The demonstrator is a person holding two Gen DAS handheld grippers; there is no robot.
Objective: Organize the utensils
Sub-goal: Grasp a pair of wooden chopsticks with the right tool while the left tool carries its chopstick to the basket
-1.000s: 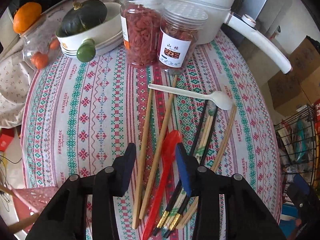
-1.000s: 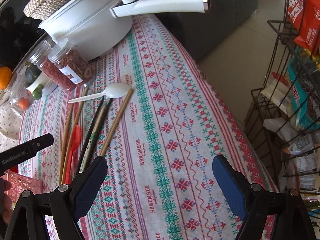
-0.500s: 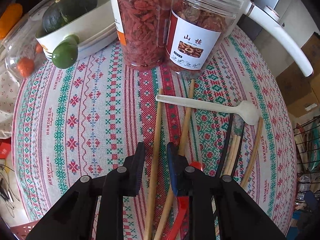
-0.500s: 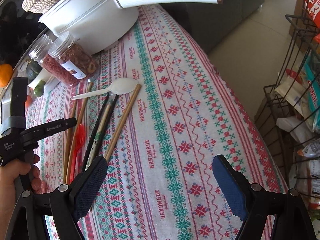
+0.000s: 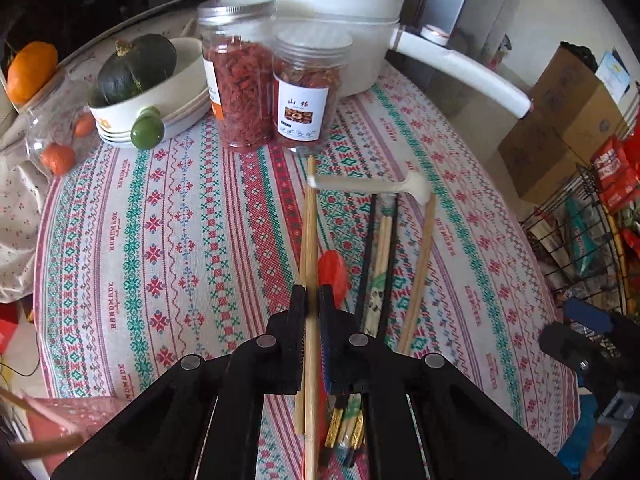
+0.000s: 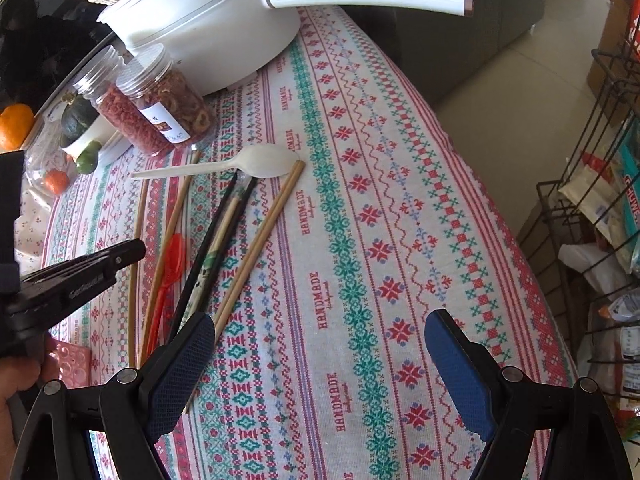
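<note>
My left gripper [image 5: 313, 300] is shut on a light wooden chopstick [image 5: 310, 216] and holds it lifted; its mate [image 5: 301, 360] lies under it on the patterned tablecloth [image 5: 168, 240]. A red plastic spoon [image 5: 334, 274], black chopsticks [image 5: 366, 264], bamboo chopsticks [image 5: 418, 268] and a white plastic spoon [image 5: 372, 187] lie to the right. In the right wrist view the left gripper [image 6: 132, 250] holds the chopstick [image 6: 138, 220], with the white spoon [image 6: 240, 164] behind. My right gripper [image 6: 320, 356] is open and empty above the cloth, right of the pile.
Two jars of dried red food [image 5: 240, 80] stand behind the utensils, with a white long-handled pot [image 5: 320, 20] behind them. A bowl with a green squash [image 5: 136, 80] is at left. A pink holder [image 6: 68, 360] sits near the front left. A wire rack [image 6: 600, 200] stands off the right edge.
My left gripper closed on one wooden chopstick and pulled back and up with it. My right gripper stayed open and shifted slightly forward.
</note>
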